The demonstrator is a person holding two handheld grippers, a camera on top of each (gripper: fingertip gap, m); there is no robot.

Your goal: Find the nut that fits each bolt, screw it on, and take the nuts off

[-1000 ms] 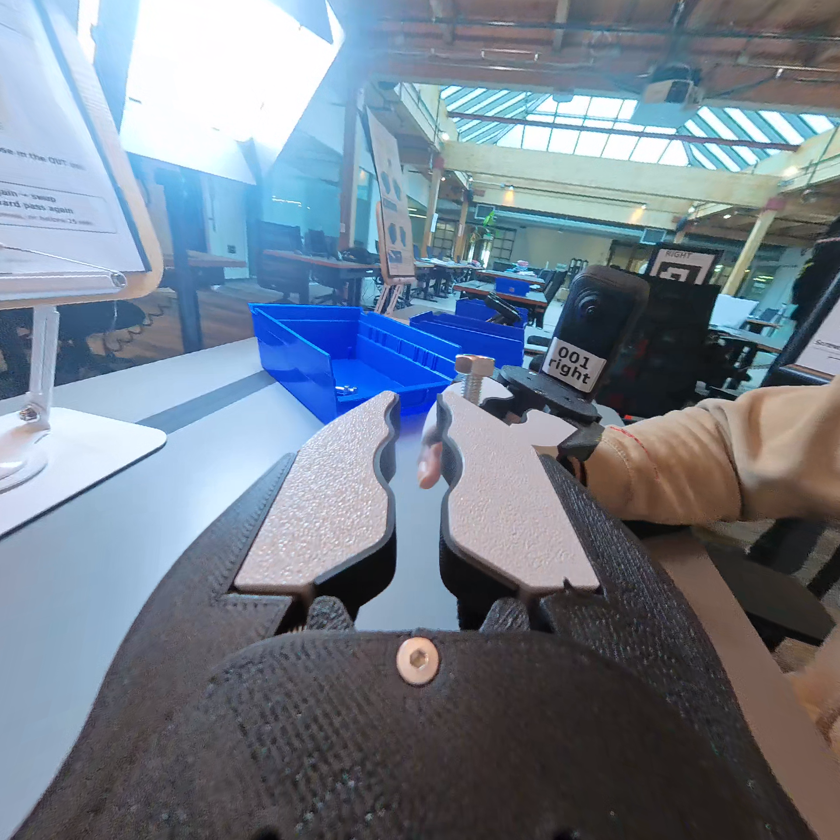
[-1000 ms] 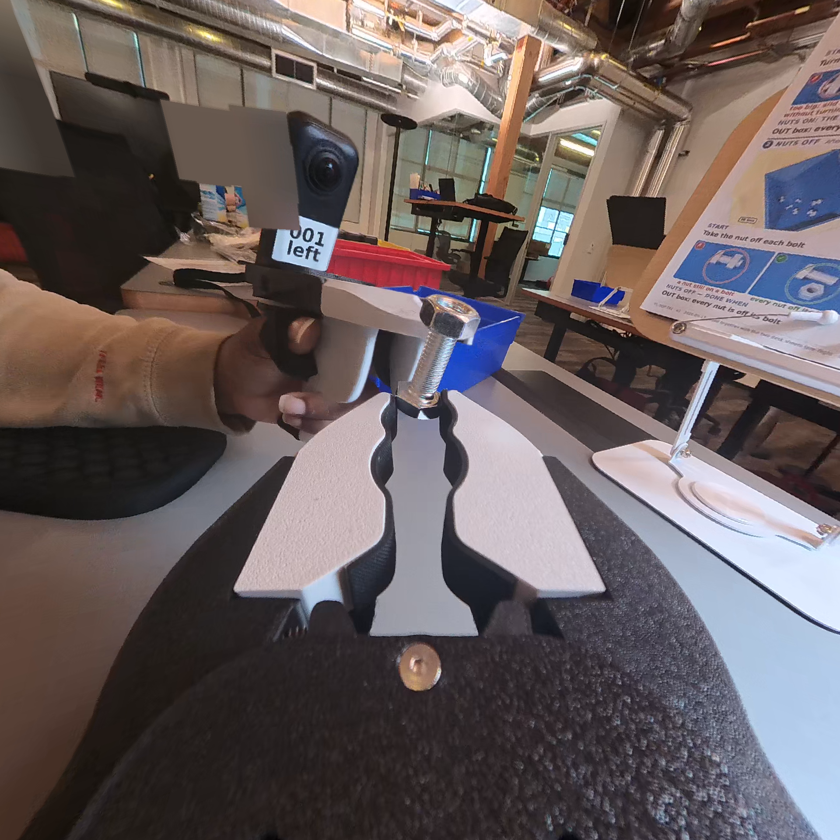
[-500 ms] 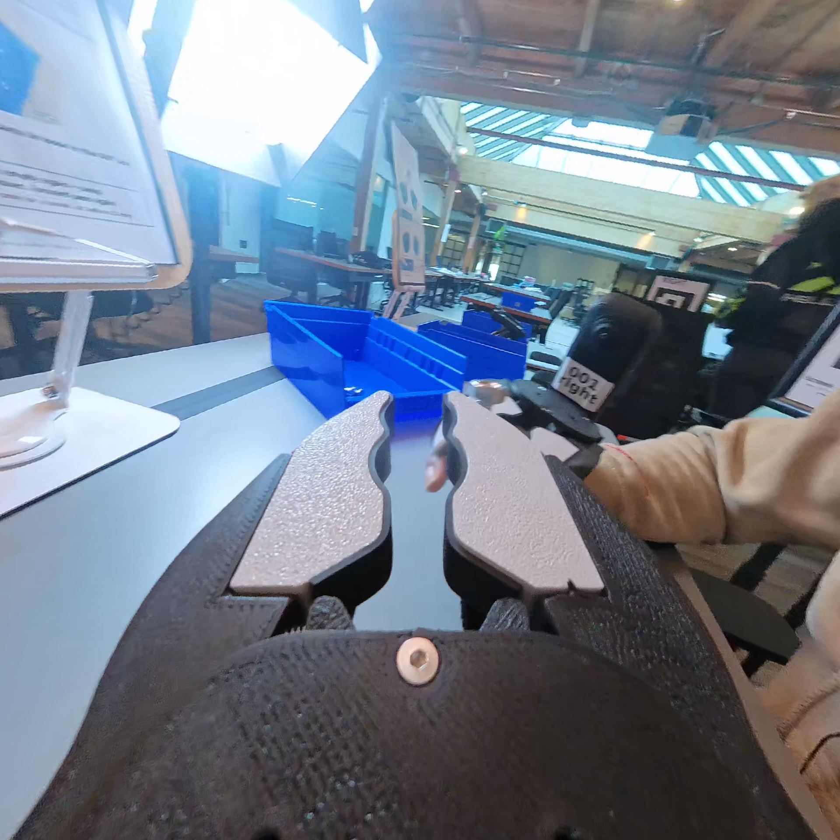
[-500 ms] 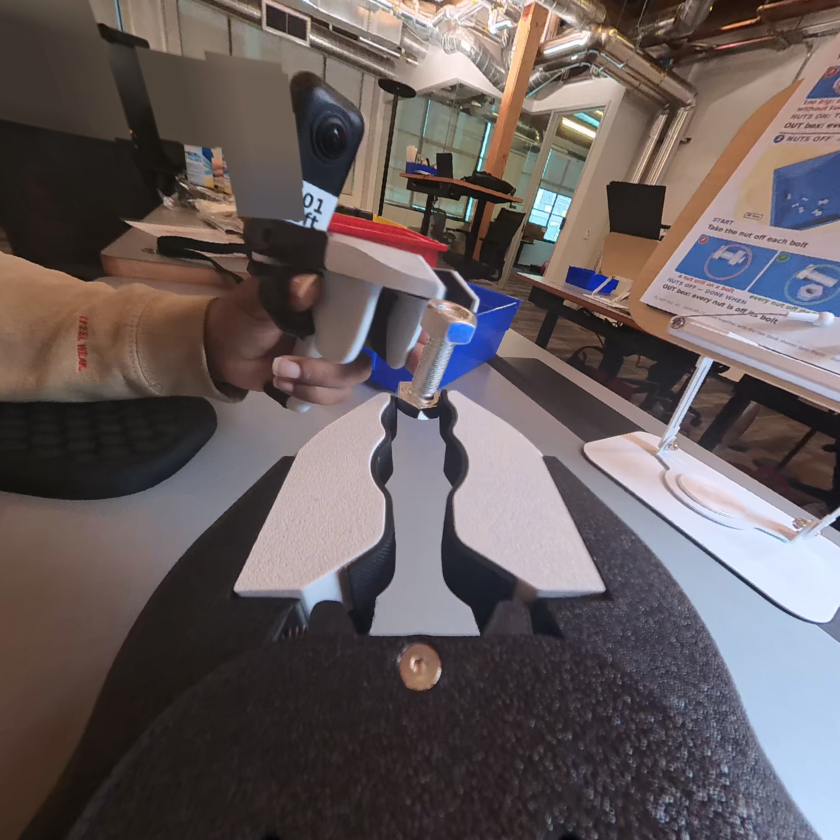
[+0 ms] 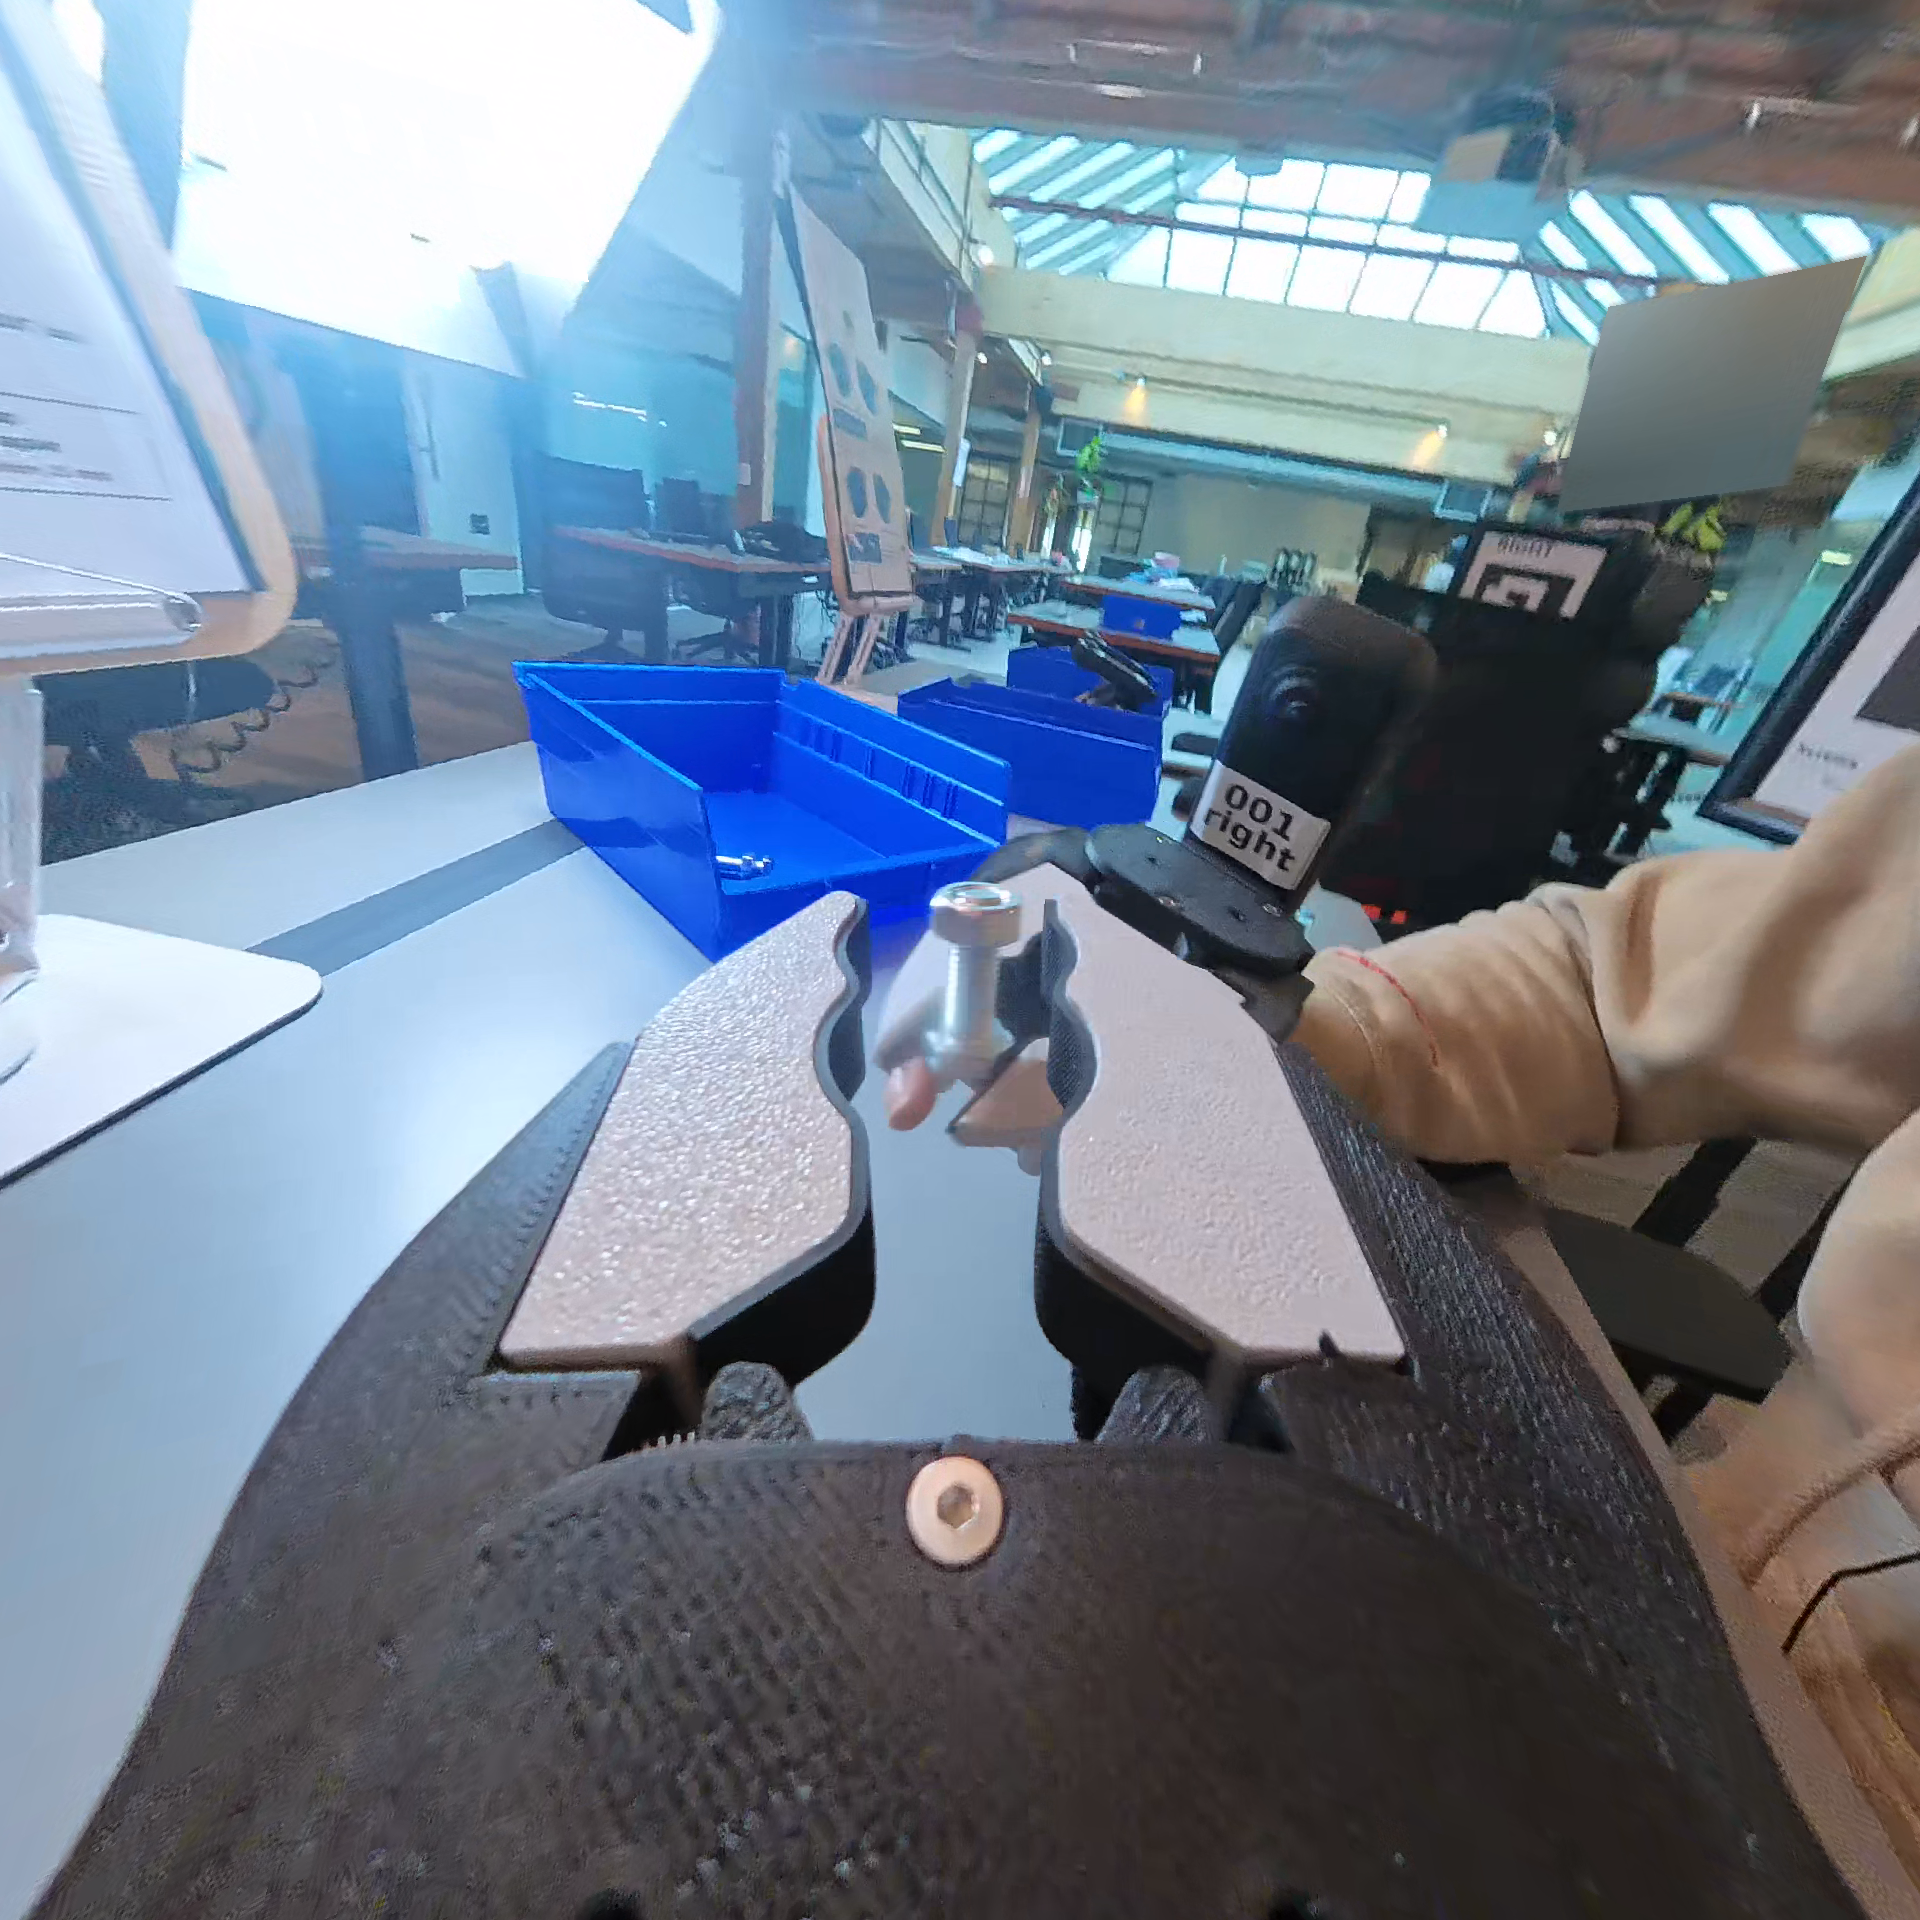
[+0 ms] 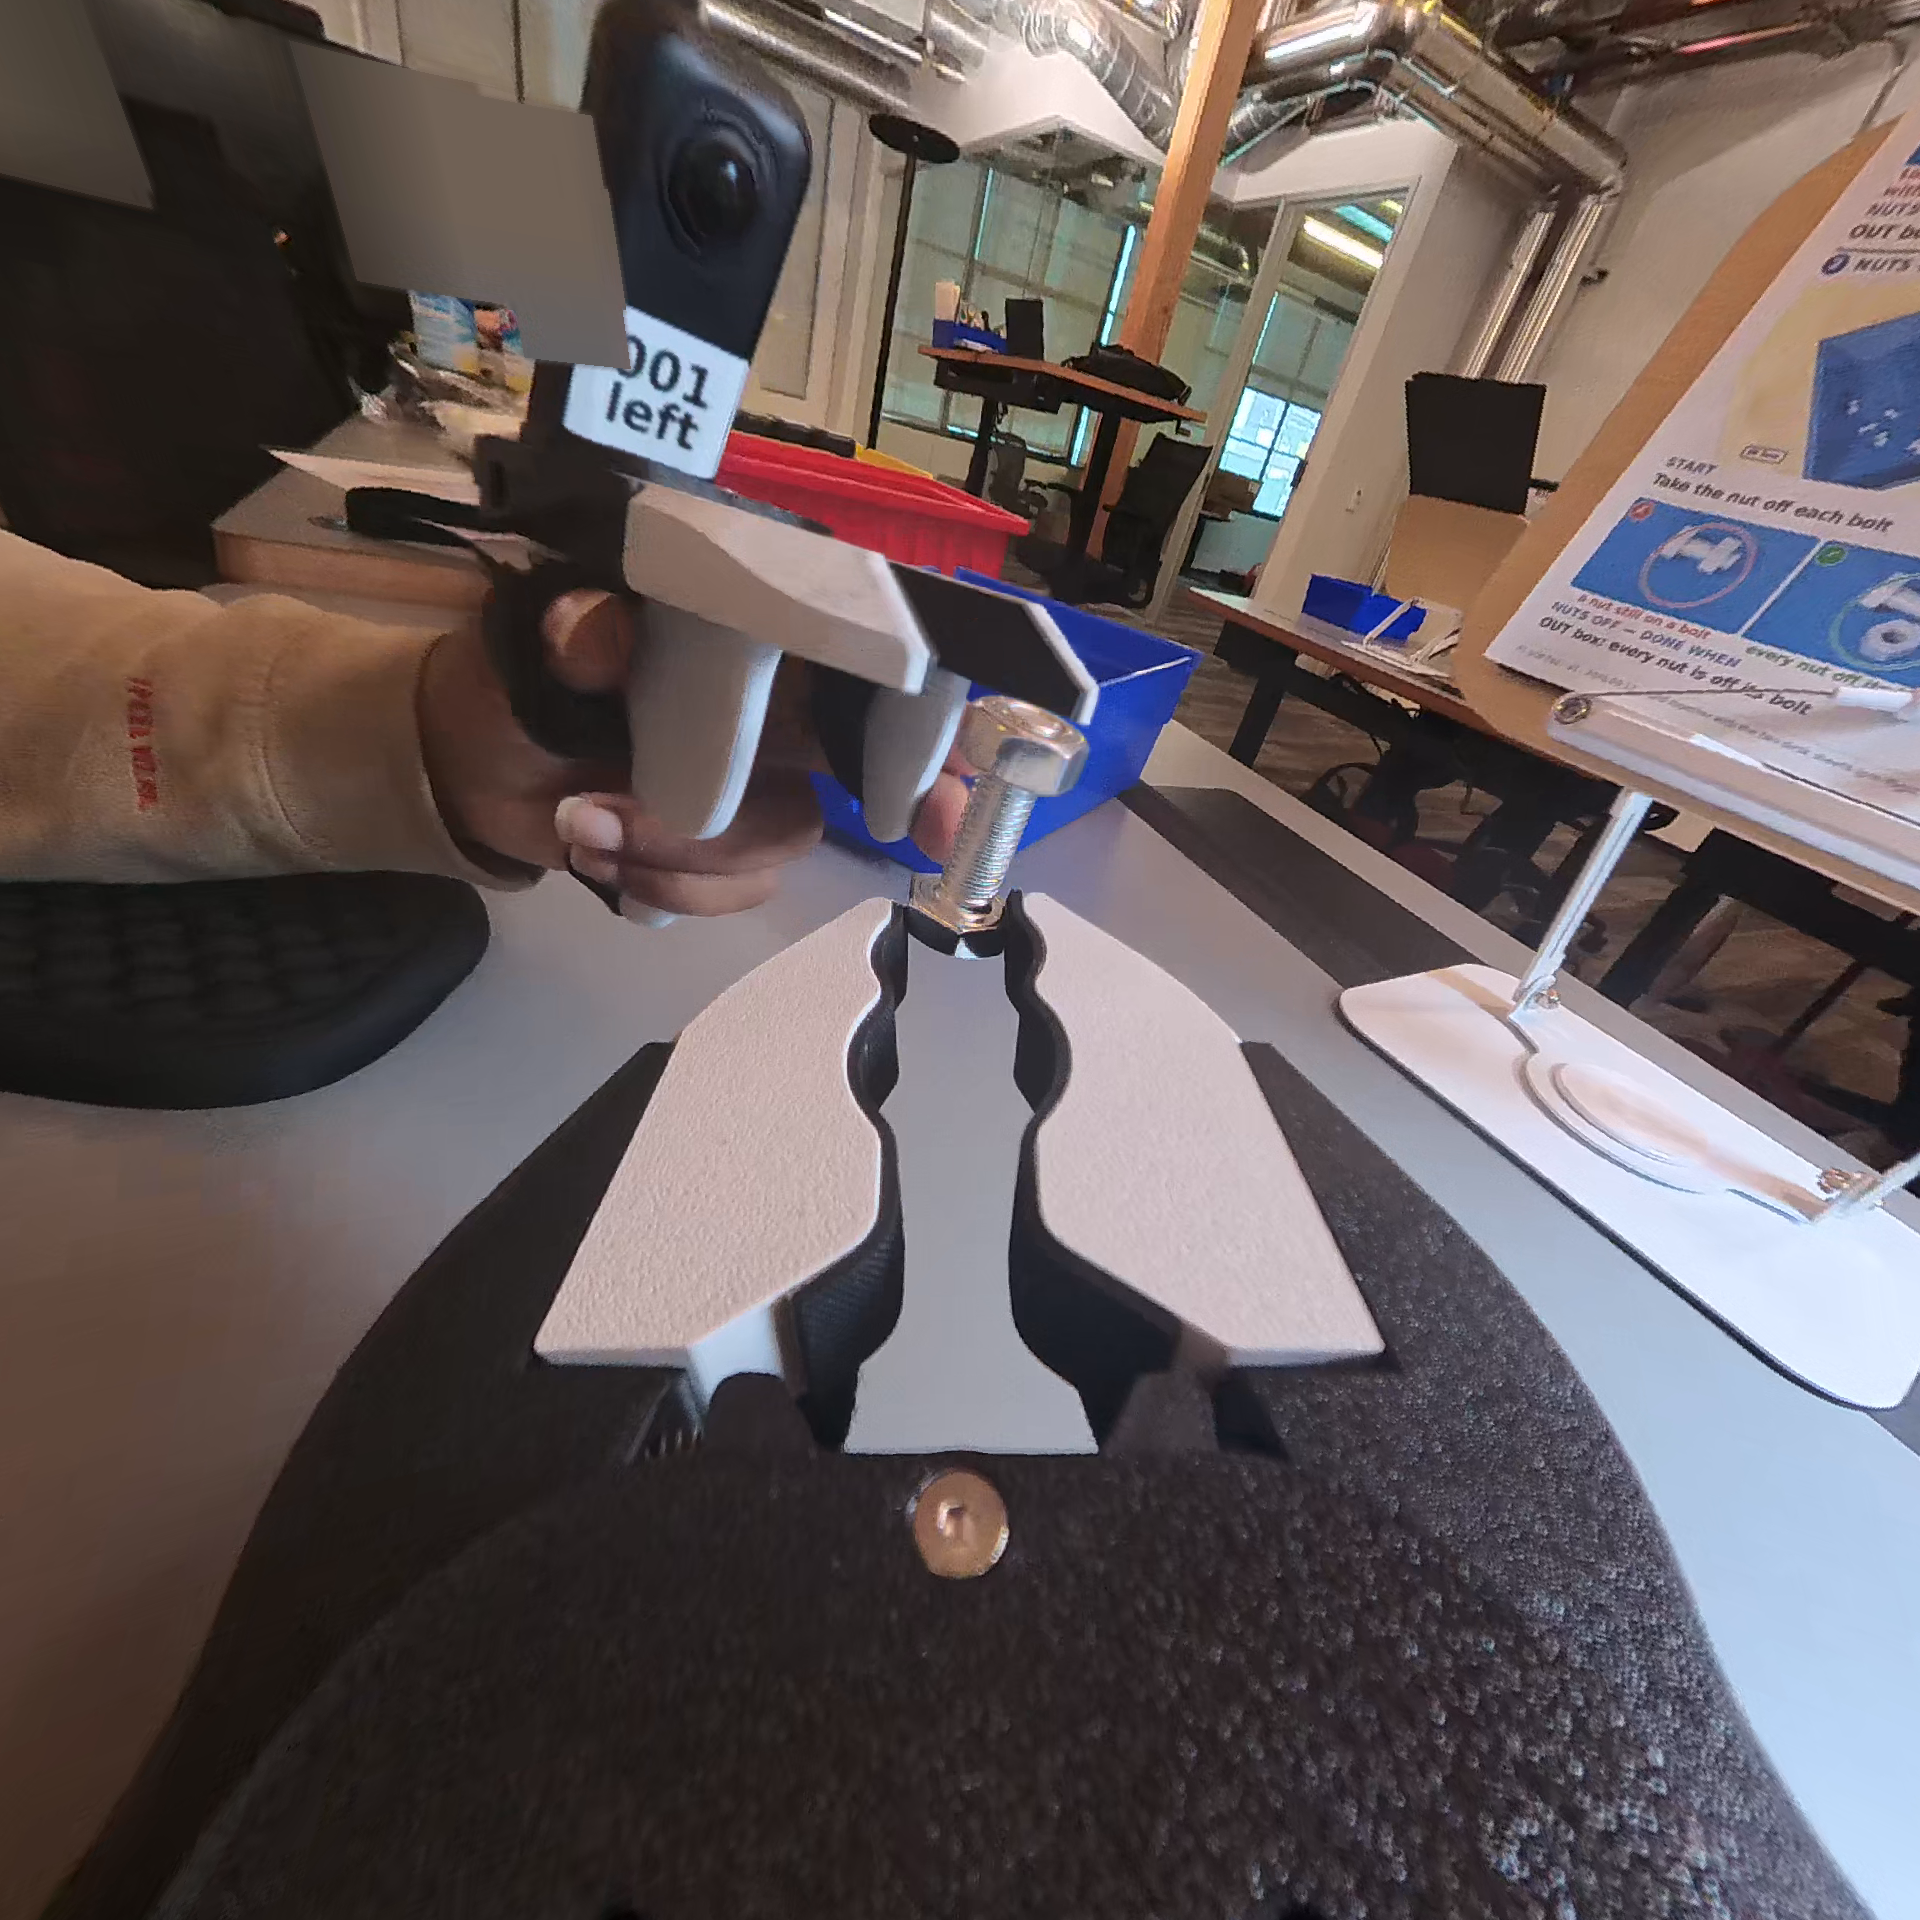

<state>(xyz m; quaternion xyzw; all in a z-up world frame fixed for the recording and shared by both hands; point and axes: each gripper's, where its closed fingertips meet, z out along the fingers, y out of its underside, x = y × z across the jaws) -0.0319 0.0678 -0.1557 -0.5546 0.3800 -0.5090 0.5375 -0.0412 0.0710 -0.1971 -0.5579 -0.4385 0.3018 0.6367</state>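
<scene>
**Right gripper holds nut and bolt; left gripper released**

In the right wrist view, the left gripper (image 6: 1029, 665) hovers with fingers parted, empty, just above the bolt (image 6: 1003, 810) head. The bolt stands tilted, head up. The right gripper (image 6: 956, 925) is clenched on the nut (image 6: 954, 912) at the bolt's lower end. Table (image 6: 312, 1195) below; blue bin (image 6: 1122, 717) behind; white stand (image 6: 1621, 1164) at right.

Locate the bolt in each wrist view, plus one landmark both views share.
Left wrist view: bolt stands just beyond the left gripper, centre frame.
Right wrist view: bolt rises, tilted, from the right gripper, with a nut at its base.
Shared landmark: blue bin.
</scene>
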